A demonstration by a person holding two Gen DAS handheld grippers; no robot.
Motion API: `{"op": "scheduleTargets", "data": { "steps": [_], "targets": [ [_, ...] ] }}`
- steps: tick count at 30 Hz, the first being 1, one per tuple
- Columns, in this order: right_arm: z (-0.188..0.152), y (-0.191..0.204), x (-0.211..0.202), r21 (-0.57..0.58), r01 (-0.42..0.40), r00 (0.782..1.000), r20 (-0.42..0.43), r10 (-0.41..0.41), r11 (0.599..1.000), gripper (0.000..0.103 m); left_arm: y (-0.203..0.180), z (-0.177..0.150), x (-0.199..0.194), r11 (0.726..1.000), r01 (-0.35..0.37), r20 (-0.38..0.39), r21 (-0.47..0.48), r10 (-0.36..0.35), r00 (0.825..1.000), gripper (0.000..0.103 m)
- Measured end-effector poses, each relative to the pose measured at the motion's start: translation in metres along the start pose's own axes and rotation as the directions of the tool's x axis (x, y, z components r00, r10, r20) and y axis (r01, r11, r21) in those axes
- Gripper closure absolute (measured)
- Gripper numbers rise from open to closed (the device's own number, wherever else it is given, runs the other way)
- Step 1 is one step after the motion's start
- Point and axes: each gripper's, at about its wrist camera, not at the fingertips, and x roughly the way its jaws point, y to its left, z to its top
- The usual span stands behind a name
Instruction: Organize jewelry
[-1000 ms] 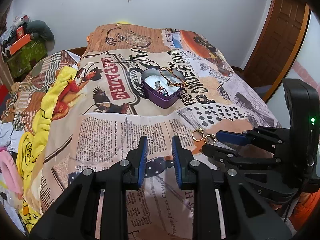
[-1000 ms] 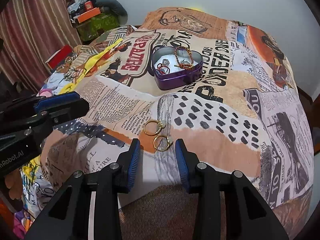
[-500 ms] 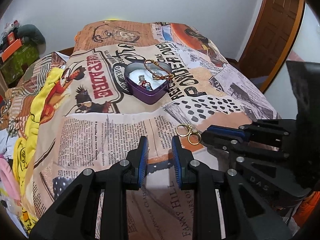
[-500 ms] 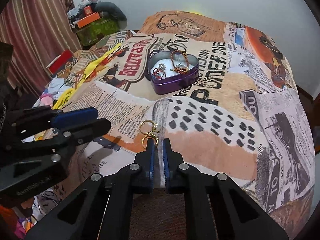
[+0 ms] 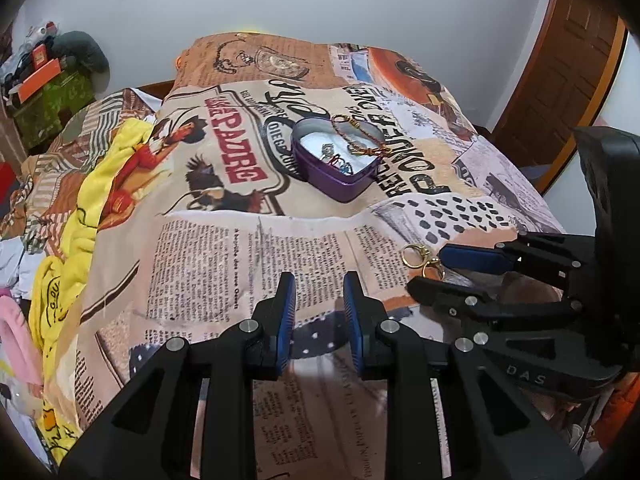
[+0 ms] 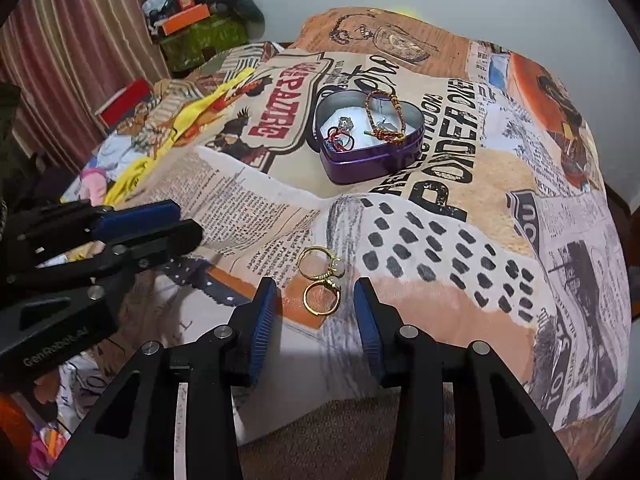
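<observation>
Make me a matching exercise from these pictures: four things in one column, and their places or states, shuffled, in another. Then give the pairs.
Things:
1. rings
2. bracelet
3. tin
4. left gripper

Places or states:
A. purple, heart-shaped, lid off
B. on the bedspread, ahead of the open right gripper
C. draped over the tin's rim
D. jaws open, nothing between them

Pairs: 1-B, 2-C, 3-A, 4-D
</observation>
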Motion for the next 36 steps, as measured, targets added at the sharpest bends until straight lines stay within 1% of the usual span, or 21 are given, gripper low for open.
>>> {"op": "scheduleTargets", "data": {
  "steps": [2,4,9,10,17,25,27,30,36],
  "targets": [
    [-0.001,0.003,0.003,-0.023,0.031,1.000,0.000,-0.031,0.999,0.080,0.001,0.000,0.001,1.000,0.006,-0.002,-0.008,-0.006,1.000,0.080],
    [-0.001,0.003,0.003,-0.029,0.030,1.000,-0.003,-0.030,0.999,0.087,0.000,-0.001,0.001,1.000,0.014,-0.001,-0.008,-0.014,1.000,0.080],
    [-0.001,0.001,0.000,-0.014,0.023,1.000,0.013,-0.023,1.000,0.088,-0.010,0.000,0.001,0.999,0.032,-0.002,0.015,-0.032,1.000,0.080],
    [-0.002,0.000,-0.002,-0.009,0.024,1.000,0.018,-0.024,1.000,0.095,-0.012,0.000,0.001,0.999,0.036,-0.004,0.018,-0.036,0.999,0.080],
    [-0.003,-0.013,-0.013,0.038,0.021,0.999,0.048,-0.023,0.999,0.095,-0.029,0.003,0.007,0.996,0.080,-0.020,0.039,-0.079,0.997,0.080],
    [-0.001,-0.037,-0.033,0.094,0.042,0.993,0.108,-0.052,0.995,0.095,-0.050,0.009,0.026,0.991,0.116,-0.060,0.064,-0.112,0.992,0.080],
    [-0.001,-0.041,-0.036,0.098,0.048,0.991,0.119,-0.060,0.994,0.095,-0.053,0.010,0.033,0.991,0.117,-0.075,0.063,-0.113,0.991,0.076],
    [0.000,-0.045,-0.041,0.103,0.053,0.989,0.134,-0.067,0.993,0.095,-0.057,0.012,0.038,0.991,0.119,-0.074,0.068,-0.114,0.991,0.071],
    [0.002,-0.052,-0.044,0.106,0.052,0.987,0.148,-0.067,0.993,0.095,-0.065,0.017,0.047,0.990,0.106,-0.071,0.091,-0.100,0.992,0.070]
  ]
}}
